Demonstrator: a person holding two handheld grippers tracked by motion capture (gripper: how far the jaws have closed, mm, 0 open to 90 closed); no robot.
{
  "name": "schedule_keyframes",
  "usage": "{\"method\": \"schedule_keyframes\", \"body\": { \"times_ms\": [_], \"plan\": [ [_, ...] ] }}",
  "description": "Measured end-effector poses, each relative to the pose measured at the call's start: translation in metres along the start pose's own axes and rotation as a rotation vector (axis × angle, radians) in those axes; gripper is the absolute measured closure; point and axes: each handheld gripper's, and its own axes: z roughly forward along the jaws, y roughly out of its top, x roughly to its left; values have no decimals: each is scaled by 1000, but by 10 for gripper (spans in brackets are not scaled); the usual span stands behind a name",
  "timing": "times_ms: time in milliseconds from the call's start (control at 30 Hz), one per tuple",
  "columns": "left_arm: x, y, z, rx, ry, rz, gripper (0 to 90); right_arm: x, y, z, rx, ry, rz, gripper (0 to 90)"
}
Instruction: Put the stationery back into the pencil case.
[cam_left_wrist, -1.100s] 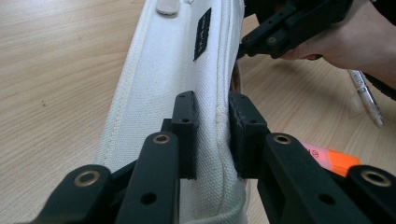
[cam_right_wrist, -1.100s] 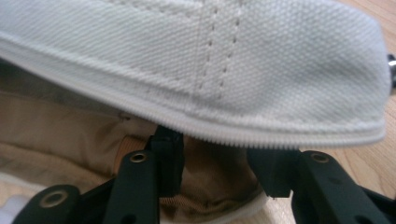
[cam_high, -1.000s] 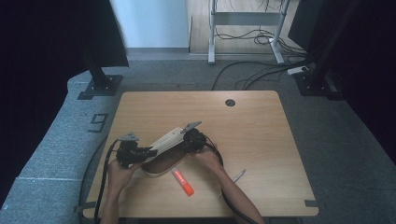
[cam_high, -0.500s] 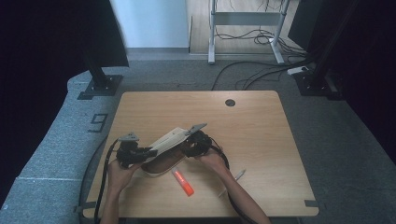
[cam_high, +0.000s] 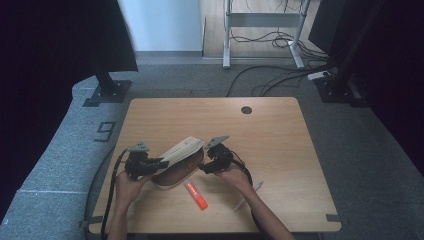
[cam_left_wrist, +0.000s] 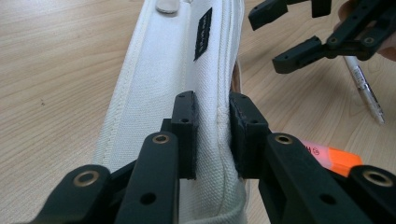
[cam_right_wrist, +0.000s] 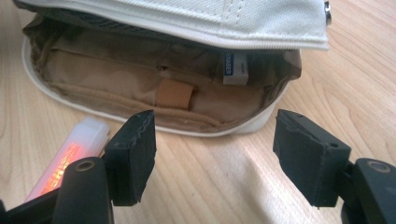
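The pencil case (cam_high: 177, 162) lies on the worktop (cam_high: 280, 150) near the person's edge, between the two claws, with its white canvas lid lifted and the brown lining exposed. The left claw (cam_left_wrist: 212, 121) is clamped on the edge of the lid (cam_left_wrist: 205, 70), holding it up; the pads pinch a fold of cloth along the seam. The right claw (cam_right_wrist: 215, 140) stands just in front of the open mouth (cam_right_wrist: 154, 93) with nothing between its pads; its jaws have just been opening and now stand at a medium gap.

Handling properties, as judged from the material:
- The case is soft canvas, light and flexible. It will sag and fold wherever it is not supported, so the lid will likely drop if the left claw lets go.
- The woven surface gives the pads good friction; slipping is unlikely.
- It is not fragile. A firm pinch does no harm.

Grip points: the stitched rim and zip seam are the stiffest parts and the best places to take hold. The flat middle of the lid bunches under pressure and is best avoided.

An orange highlighter (cam_high: 195, 195) lies on the worktop just beside the case, and a pen (cam_high: 248, 196) lies farther right, near the right hand. Both are rigid, smooth and slender; grip them across the barrel near the middle.
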Motion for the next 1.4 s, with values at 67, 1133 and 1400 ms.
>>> {"method": "schedule_keyframes", "body": {
  "times_ms": [67, 1133, 1400],
  "plan": [
    [0, 0, 0, 0, 0, 0, 736, 1, -2, -3, -1, 3, -1, 294],
    [-1, 1, 1, 7, 0, 4, 736, 61, -46, -15, 33, 145, -19, 286],
    [-2, 1, 1, 10, 0, 6, 735, 76, -51, -14, 39, 181, -36, 307]
  ]
}}
